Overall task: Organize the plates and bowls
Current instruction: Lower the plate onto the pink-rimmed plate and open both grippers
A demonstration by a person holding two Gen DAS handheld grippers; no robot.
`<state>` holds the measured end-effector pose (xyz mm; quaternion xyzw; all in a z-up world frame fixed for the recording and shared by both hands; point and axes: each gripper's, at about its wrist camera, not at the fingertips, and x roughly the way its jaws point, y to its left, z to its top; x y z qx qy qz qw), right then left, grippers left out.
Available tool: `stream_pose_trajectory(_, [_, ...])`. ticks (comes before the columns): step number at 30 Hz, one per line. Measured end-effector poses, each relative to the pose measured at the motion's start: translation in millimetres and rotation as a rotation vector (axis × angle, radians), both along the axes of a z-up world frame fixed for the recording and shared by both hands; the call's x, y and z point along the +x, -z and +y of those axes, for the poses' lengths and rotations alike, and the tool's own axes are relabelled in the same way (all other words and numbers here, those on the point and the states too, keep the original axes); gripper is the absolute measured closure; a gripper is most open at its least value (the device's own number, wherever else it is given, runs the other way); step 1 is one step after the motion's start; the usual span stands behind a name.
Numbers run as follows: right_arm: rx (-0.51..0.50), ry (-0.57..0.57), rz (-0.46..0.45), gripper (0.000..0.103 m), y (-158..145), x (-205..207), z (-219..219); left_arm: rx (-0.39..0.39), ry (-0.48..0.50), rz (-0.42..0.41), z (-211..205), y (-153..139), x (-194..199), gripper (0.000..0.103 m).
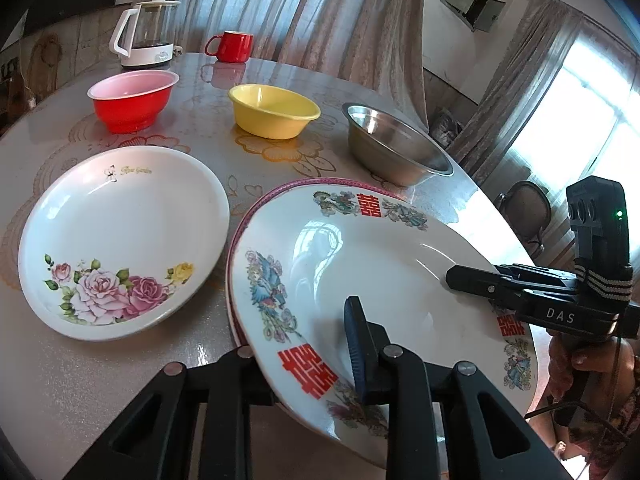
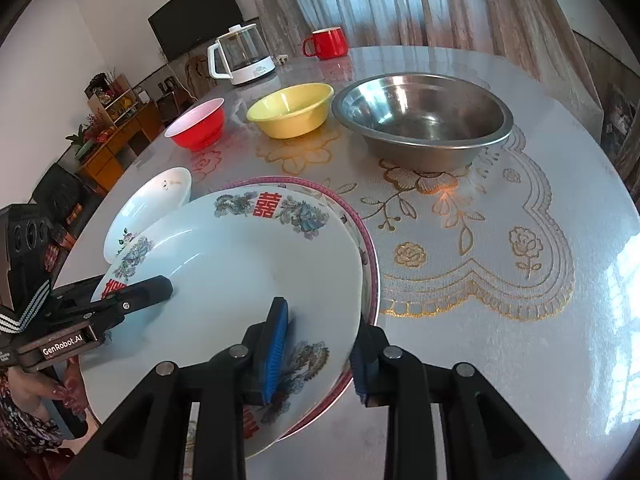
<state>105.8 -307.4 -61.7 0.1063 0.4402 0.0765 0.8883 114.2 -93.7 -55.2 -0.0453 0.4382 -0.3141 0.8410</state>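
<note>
A white plate with red characters and bird patterns [image 1: 380, 264] [image 2: 240, 272] lies tilted on a pink-rimmed plate [image 1: 280, 190] [image 2: 352, 208]. My left gripper [image 1: 304, 332] grips its near-left rim, one finger on top and the other hidden beneath; the right wrist view shows it at the plate's left edge [image 2: 160, 284]. My right gripper [image 2: 320, 320] clamps the opposite rim between blue pads [image 2: 272, 352] and also shows in the left wrist view [image 1: 452, 276]. A rose-patterned plate [image 1: 120, 232] [image 2: 156, 200] lies to the left. Behind stand a red bowl [image 1: 128, 108], a yellow bowl [image 1: 276, 114] and a steel bowl [image 1: 392, 152].
A glass kettle [image 1: 146, 36] and a red mug [image 1: 232, 46] stand at the far edge of the round table [image 2: 480, 320]. A person's hand [image 1: 580, 360] holds the right gripper beyond the table's edge. A chair [image 1: 524, 208] stands near the window.
</note>
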Motion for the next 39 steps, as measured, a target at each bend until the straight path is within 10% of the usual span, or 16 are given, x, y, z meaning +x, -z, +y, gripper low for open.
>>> stream_pose_trajectory(20, [-0.332,-0.068,-0.078,0.072,-36,-17,38,0.018,0.006,-0.042,-1,1,-9,0.077])
stream_pose_trajectory(39, [-0.167,-0.054,-0.016,0.072,1,-9,46,-0.044,-0.046,-0.035,33,-15,-12,0.073])
